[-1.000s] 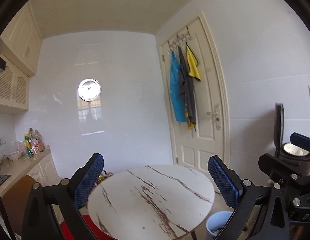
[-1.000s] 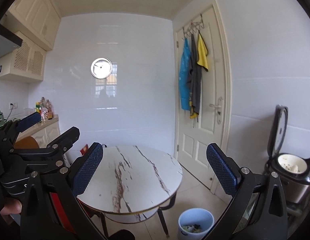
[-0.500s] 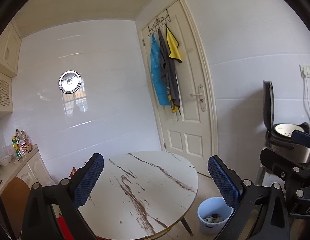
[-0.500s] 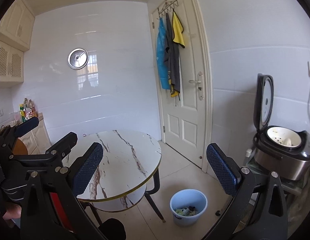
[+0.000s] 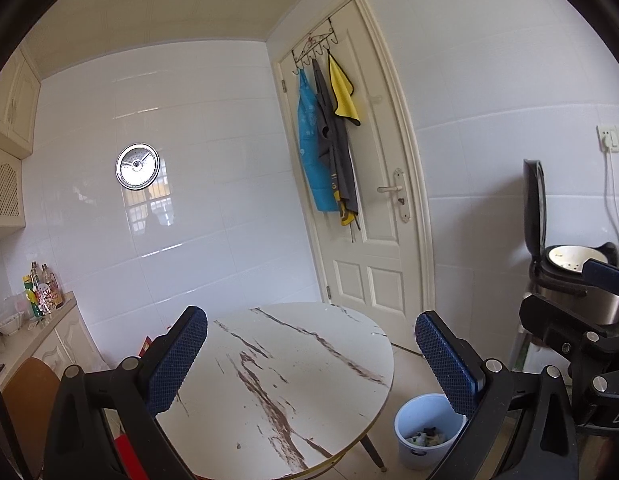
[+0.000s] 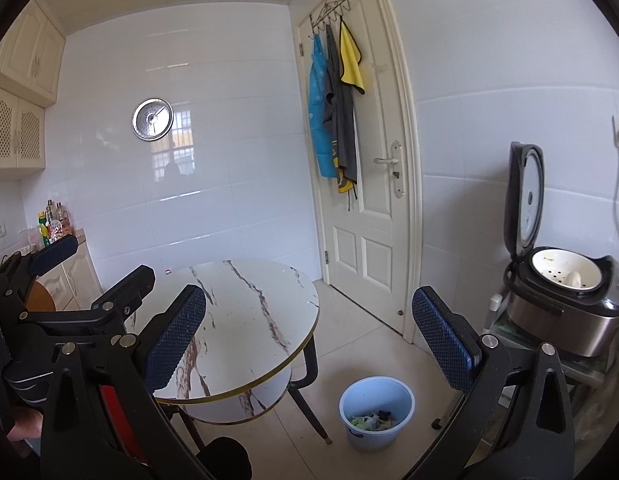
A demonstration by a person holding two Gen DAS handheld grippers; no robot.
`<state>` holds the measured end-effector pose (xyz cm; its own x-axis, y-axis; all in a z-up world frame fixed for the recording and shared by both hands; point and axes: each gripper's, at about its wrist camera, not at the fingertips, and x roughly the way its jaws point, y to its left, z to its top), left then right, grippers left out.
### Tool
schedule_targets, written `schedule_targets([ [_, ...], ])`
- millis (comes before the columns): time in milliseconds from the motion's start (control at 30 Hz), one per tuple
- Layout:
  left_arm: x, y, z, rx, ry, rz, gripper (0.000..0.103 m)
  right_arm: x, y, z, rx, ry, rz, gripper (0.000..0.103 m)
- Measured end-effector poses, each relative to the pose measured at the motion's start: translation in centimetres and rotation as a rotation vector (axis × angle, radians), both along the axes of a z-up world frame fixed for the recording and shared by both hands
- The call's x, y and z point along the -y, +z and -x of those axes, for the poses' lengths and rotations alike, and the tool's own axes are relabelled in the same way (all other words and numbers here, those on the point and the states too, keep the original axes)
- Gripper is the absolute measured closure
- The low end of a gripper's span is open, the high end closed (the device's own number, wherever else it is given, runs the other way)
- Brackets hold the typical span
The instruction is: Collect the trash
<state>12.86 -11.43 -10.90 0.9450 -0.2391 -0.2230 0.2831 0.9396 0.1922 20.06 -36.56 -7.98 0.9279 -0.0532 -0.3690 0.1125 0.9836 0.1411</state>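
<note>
Right wrist: fingers point(image 6: 443, 342) spread, empty; trash bin point(image 6: 376, 412) on floor between them, well apart

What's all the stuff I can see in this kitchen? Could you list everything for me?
Round table: one, white marble pattern with brown veins, centre of the room.
Trash bin: one, pale blue, on the floor beside the table, scraps inside.
Door: one, cream, shut, far wall.
Hanging cloths: blue, grey and yellow, on the door's hook rack.
Rice cooker: one, black and steel, lid up, at the right.
Round metal disc: one, silver, on the white tiled wall.
Bottles: several, mixed colours, on the counter at the left.
Wall cabinets: cream, upper left.
Left gripper: black with blue pads, open, holding nothing.
Right gripper: same, open, holding nothing.
</note>
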Motion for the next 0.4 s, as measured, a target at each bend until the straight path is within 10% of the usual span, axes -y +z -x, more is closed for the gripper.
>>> schedule_targets([
  [400, 0.63, -1.15, -0.19, -0.009, -0.028, 0.013, 0.0, 0.4, -0.12, -0.11, -0.009, -0.009, 0.001, 0.0],
])
